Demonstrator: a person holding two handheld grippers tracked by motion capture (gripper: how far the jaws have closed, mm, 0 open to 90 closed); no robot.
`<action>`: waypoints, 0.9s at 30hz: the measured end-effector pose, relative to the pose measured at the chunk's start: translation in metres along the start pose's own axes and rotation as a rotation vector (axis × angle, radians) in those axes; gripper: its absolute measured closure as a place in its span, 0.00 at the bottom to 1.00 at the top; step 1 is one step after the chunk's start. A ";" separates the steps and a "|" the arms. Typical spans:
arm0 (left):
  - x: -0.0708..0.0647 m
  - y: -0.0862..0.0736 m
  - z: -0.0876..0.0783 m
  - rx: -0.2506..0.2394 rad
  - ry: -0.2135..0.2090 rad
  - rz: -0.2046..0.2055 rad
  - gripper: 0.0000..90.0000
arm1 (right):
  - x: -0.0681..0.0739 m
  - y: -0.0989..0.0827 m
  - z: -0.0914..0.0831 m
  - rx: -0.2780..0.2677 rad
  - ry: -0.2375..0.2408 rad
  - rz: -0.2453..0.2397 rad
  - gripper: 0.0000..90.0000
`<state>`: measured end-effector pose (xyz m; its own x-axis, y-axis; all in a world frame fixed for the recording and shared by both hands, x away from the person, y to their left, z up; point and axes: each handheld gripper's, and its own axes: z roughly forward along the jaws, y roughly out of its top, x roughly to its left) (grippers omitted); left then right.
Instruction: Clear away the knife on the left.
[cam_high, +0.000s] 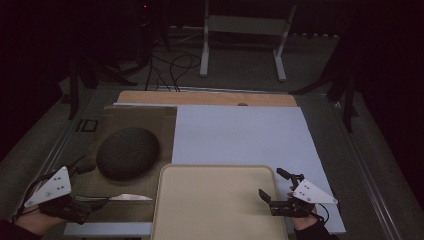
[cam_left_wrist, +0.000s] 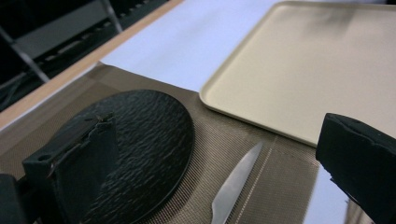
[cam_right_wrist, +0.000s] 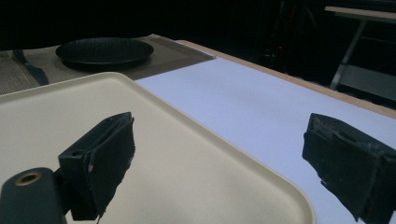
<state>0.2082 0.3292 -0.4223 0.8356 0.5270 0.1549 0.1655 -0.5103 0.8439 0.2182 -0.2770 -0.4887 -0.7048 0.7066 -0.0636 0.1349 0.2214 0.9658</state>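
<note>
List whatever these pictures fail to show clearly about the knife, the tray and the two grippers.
- Knife: its handle is cut off by the bottom edge of the left gripper view; in the high view the left gripper covers it.
- Tray: its near edge is cut off by the bottom of the high view.
- Small dark thing at the table's far edge: too small to identify.
- Right gripper: the dim high view blurs its jaws.

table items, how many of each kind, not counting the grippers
plate: 1, black and round
knife: 1, on the brown mat beside the plate
tray: 1, beige
mat: 1, brown woven placemat
sheet: 1, white, covering the tabletop
total: 5
</note>
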 end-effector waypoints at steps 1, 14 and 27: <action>0.001 0.001 0.000 0.013 0.004 0.011 0.00 | 0.000 0.000 0.000 0.000 0.000 0.000 0.10; 0.021 0.012 0.001 0.136 -0.023 0.073 0.00 | 0.000 0.000 0.001 -0.004 0.005 0.002 0.10; 0.034 0.025 0.012 0.290 -0.056 0.150 0.01 | 0.001 0.000 0.002 0.003 0.010 0.002 0.10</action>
<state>0.2465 0.3263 -0.4021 0.8882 0.3972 0.2308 0.1739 -0.7559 0.6312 0.2190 -0.2749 -0.4897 -0.7111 0.7006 -0.0590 0.1386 0.2220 0.9651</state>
